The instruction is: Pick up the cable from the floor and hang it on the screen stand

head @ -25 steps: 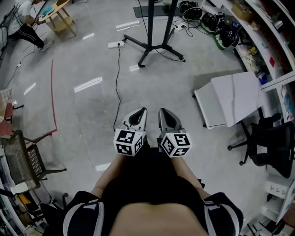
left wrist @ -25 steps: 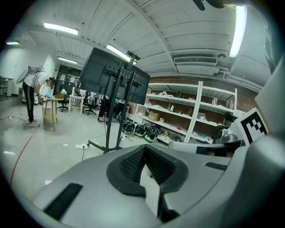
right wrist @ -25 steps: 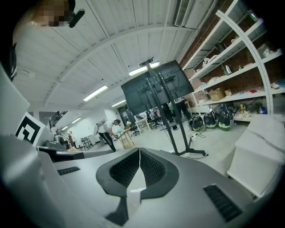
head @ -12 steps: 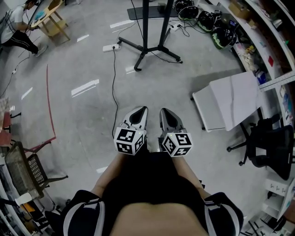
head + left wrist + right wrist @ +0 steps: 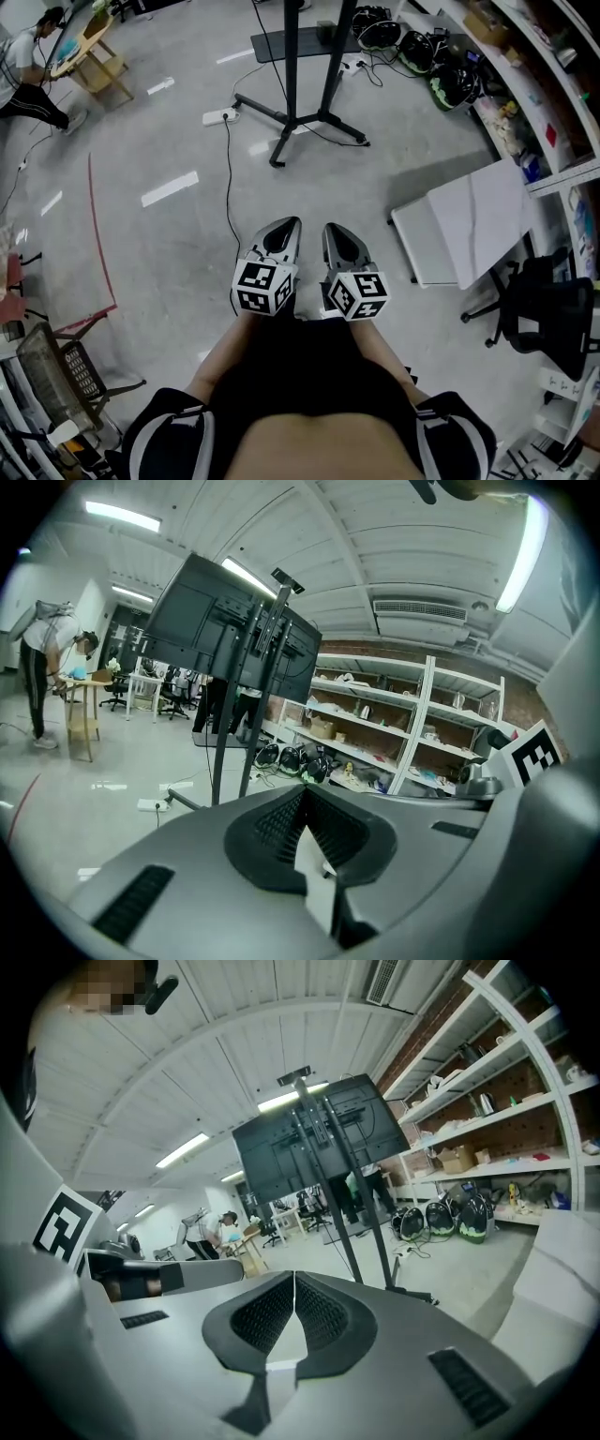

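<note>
A thin black cable [image 5: 228, 183] lies on the grey floor, running from a white power strip [image 5: 217, 116] toward me, to the left of my left gripper. The screen stand [image 5: 292, 112] rises ahead on black spreading legs; its dark screen [image 5: 225, 630] shows in the left gripper view and the same screen [image 5: 309, 1133] in the right gripper view. My left gripper [image 5: 289, 223] and right gripper [image 5: 330, 226] are held side by side above the floor, pointing at the stand. Both are shut with nothing between the jaws, as seen on the left gripper [image 5: 305, 791] and right gripper [image 5: 294, 1276].
A white folded board [image 5: 464, 216] and a black office chair [image 5: 553, 309] stand to the right. Shelves [image 5: 534, 84] line the right wall, with helmets [image 5: 441, 56] on the floor. A wire chair [image 5: 56, 366] is at the left; a person [image 5: 28, 66] bends over a wooden table far left.
The stand, power strip and cable have slid down the head view, so I have come closer to them. Both grippers stay shut, side by side.
</note>
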`<control>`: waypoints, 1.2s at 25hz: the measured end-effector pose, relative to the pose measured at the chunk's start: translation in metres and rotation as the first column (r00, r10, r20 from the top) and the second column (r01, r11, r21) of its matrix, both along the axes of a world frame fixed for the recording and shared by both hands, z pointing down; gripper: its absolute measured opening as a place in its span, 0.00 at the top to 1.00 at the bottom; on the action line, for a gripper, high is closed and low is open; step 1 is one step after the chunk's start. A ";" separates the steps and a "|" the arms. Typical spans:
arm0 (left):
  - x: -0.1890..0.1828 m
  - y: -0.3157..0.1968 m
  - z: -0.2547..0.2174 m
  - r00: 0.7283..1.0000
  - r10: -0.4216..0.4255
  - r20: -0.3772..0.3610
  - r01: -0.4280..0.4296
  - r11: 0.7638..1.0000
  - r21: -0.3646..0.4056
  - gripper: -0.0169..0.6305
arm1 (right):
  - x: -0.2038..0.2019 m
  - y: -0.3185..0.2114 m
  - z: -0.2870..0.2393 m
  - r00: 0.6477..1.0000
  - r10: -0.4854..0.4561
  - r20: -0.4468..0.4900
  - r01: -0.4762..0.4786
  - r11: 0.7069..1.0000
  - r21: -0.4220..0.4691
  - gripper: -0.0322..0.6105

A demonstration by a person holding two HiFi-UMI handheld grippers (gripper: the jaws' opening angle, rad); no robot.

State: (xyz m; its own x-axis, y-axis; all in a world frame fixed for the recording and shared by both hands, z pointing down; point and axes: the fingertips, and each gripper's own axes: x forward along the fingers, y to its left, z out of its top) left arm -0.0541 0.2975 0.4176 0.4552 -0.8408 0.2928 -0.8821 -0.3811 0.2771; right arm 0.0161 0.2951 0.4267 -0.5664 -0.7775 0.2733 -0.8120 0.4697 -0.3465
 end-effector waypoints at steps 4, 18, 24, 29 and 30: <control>-0.013 -0.039 -0.003 1.000 0.012 0.001 -0.012 1.000 0.004 0.96 | -0.012 -0.037 -0.002 1.000 0.009 0.008 -0.009 1.000 -0.004 0.91; -0.051 -0.161 0.002 0.999 0.043 -0.020 -0.042 0.999 0.030 0.96 | -0.026 -0.168 0.001 0.996 0.086 -0.019 -0.086 0.996 0.031 0.91; -0.070 -0.206 0.008 0.997 0.077 -0.020 -0.076 0.996 0.038 0.96 | -0.035 -0.222 -0.002 0.993 0.116 -0.025 -0.113 0.991 0.075 0.91; -0.063 -0.229 0.009 0.992 0.128 -0.009 -0.128 0.991 0.047 0.96 | -0.023 -0.237 -0.002 0.987 0.157 -0.024 -0.155 0.985 0.081 0.91; -0.062 -0.233 0.008 0.991 0.135 -0.003 -0.135 0.989 0.054 0.96 | -0.020 -0.238 -0.001 0.986 0.162 -0.028 -0.160 0.984 0.077 0.91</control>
State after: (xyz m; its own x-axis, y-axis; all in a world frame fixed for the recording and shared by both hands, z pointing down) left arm -0.1156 0.0648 0.4260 0.5676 -0.7857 0.2460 -0.8197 -0.5111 0.2586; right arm -0.0044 0.0569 0.4256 -0.4237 -0.8765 0.2285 -0.8896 0.3553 -0.2870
